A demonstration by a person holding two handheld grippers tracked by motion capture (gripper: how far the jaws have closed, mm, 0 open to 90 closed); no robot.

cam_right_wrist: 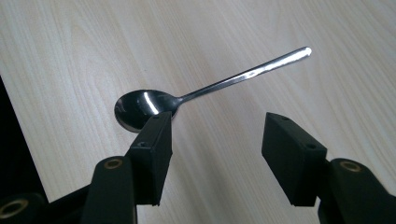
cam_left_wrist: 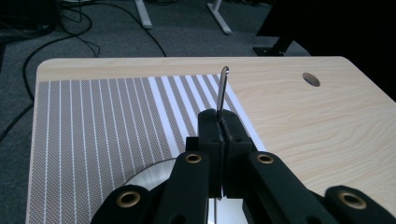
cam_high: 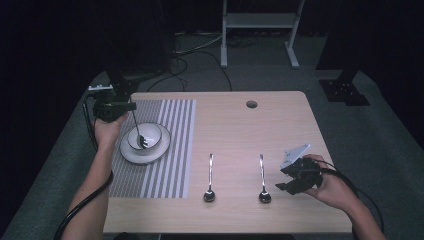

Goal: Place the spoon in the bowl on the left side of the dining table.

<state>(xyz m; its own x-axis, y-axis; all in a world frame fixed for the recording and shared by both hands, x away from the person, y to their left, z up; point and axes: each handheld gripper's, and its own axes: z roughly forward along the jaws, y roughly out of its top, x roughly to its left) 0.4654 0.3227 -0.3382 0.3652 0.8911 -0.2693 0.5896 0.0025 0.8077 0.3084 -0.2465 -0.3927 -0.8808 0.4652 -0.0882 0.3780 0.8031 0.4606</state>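
Right gripper (cam_right_wrist: 212, 149), jaws spread, hovered just right of near spoon (cam_right_wrist: 196, 95), nothing held. Left gripper (cam_high: 116, 107) pinched handle of utensil (cam_left_wrist: 222, 91) (fork, judging by prongs), tip down inside bowl (cam_high: 150, 134). Bowl sat on plate (cam_high: 131, 153), plate on striped mat (cam_high: 175, 145). 2 spoons lay right of bowl on bare table (cam_high: 280, 120): middle spoon (cam_high: 210, 177), right spoon (cam_high: 262, 179), long axes parallel, handles pointing away, bowls toward person. Judged: 1 utensil reached bowl, 2 spoons left.
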